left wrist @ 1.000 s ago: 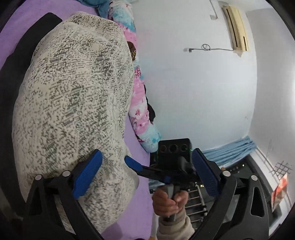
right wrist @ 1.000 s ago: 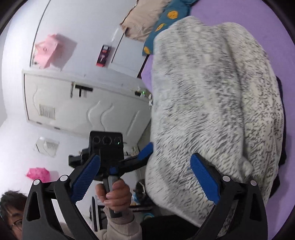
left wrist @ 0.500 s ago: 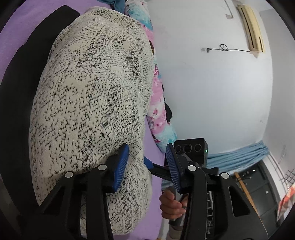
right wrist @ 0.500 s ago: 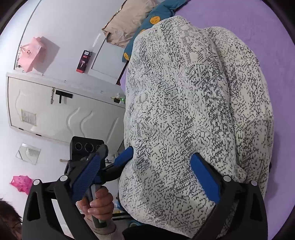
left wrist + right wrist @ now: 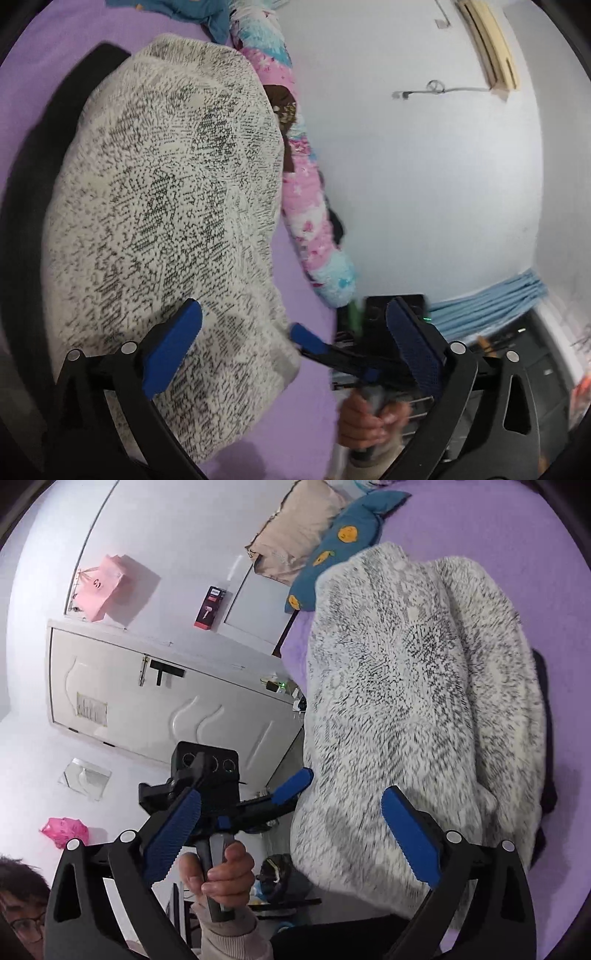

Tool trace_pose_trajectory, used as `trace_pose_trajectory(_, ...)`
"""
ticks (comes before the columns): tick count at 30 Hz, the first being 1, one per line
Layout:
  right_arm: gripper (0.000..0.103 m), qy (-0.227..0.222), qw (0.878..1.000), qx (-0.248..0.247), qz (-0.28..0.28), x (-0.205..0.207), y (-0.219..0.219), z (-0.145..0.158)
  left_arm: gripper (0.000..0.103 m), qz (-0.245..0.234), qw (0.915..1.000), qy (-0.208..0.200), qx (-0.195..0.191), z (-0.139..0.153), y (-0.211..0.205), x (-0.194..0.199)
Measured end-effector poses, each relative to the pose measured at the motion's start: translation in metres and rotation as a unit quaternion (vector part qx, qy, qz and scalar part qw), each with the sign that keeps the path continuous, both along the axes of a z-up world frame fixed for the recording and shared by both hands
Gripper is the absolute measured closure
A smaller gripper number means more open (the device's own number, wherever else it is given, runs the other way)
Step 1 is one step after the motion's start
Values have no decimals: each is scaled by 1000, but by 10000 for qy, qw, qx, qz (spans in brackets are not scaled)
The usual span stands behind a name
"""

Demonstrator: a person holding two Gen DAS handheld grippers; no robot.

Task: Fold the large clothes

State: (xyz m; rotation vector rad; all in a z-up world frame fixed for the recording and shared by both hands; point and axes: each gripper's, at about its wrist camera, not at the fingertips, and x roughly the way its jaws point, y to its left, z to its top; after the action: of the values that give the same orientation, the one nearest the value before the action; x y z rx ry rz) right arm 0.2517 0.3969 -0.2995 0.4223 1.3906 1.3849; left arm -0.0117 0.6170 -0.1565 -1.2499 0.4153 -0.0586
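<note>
A fuzzy white garment with black speckles (image 5: pixel 166 206) lies bunched on the purple bed sheet (image 5: pixel 317 413), over a black garment (image 5: pixel 26 206). My left gripper (image 5: pixel 294 314) hovers at its near right corner with its jaws opening wide; the cloth lies under the left pad and nothing is pinched. In the right wrist view the same garment (image 5: pixel 413 686) fills the right half. My right gripper (image 5: pixel 291 799) stands open over its near left edge, gripping nothing. A hand (image 5: pixel 221 871) holds the other gripper just beside the bed edge.
A pink and blue fleece roll (image 5: pixel 306 192) runs along the white wall. A blue cushion with yellow faces (image 5: pixel 343 542) and a beige pillow (image 5: pixel 295 528) lie at the head of the bed. A white door (image 5: pixel 147 701) and a blue curtain (image 5: pixel 491 299) stand past the bed's edge.
Half a second ago the left jaws had narrowed at the garment's corner; now they stand wide apart and the corner lies free. Both grippers have drawn back from the garment a little.
</note>
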Motion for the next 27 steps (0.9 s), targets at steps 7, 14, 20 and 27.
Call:
trace_pose_trajectory(7,7,-854,9960,-146,-198,-30,-61,41,6,683,9673,1146,2156,62,-49,3)
trace_pose_trajectory(14,7,-1951,9792,-383,-415,-89,-145,73,6,713,9279,1326,3410,95,-127,-28)
trace_pose_trajectory(20,7,-2652,9595,-478,-822,-150,-222,85,6,478,9221,1374,3587,100,-205,-51)
trace_pose_trajectory(27,7,-2771,9518,-444,-1240,-204,-277,91,6,461,8966,1940,3954,104,-267,-97)
